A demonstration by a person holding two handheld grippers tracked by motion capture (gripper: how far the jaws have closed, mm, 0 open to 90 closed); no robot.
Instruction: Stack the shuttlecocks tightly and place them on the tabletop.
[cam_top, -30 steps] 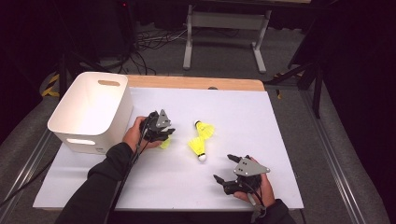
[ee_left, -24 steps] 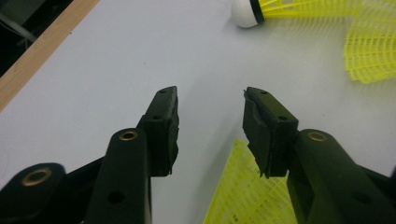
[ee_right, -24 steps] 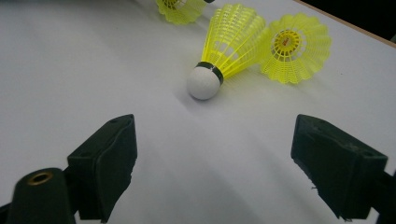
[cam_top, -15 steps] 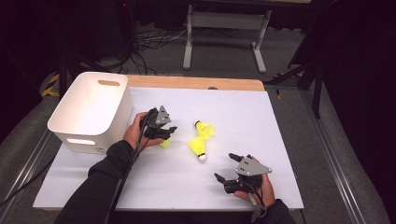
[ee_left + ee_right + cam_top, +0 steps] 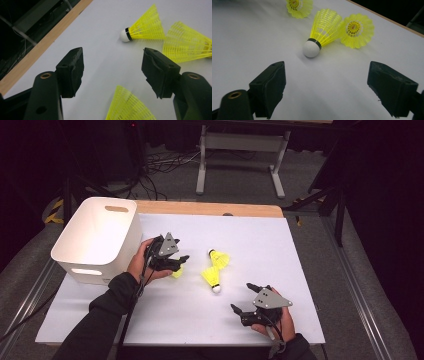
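Left tongs [image 5: 113,71] gape over the nearest yellow plastic shuttlecock [image 5: 130,106] (probably bound for the white plastic bin [image 5: 95,240]); right tongs [image 5: 325,90] wait apart.

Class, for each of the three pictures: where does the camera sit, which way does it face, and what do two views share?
High view: above the near edge, facing forward and down on the white table; forearms, both hands.
Left gripper view: on the left gripper, along open jaws.
Right gripper view: on the right gripper, jaws open.
Shared: yellow plastic shuttlecocks.

No legible text, labels, brands, numbers or signs appear on any item or on the surface [image 5: 300,270].
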